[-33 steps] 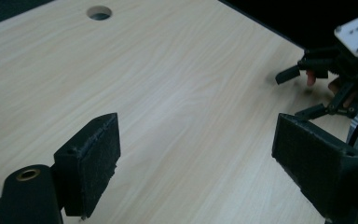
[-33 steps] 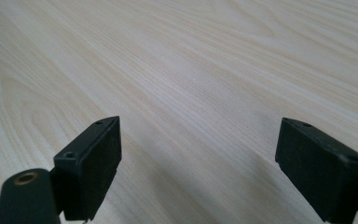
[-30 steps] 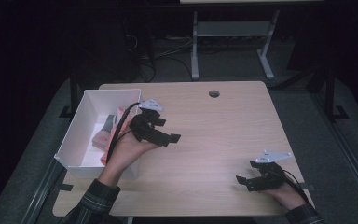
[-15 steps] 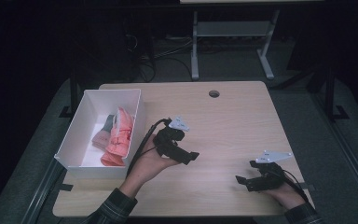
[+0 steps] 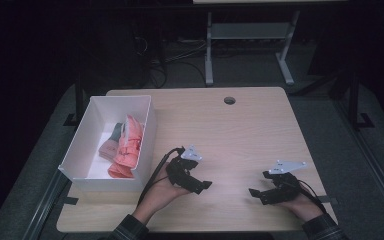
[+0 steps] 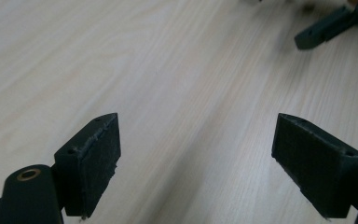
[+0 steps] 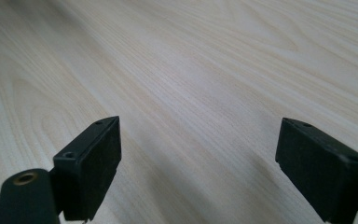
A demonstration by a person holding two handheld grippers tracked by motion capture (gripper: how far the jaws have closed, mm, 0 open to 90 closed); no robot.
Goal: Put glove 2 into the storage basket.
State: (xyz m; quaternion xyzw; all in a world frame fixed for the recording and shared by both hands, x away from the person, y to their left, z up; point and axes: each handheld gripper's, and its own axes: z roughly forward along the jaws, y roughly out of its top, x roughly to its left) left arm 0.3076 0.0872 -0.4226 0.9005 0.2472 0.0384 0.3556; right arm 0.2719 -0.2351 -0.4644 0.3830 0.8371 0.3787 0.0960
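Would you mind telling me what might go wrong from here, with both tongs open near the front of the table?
1. The left tongs are open just right of the box; a careless reach back could knock its near wall and shift it.
2. The orange glove leans against the box's right wall, partly over the grey item; a grab might catch both.
3. The cable trailing from the left tongs runs close to the box corner and may snag.

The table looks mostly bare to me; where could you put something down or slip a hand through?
The table is bare from the white box rightward to its far edge, around the round hole. A free strip lies between the left gripper and right gripper. Crowded: inside the box, where the orange and grey gloves lie, and the near edge with both hands.
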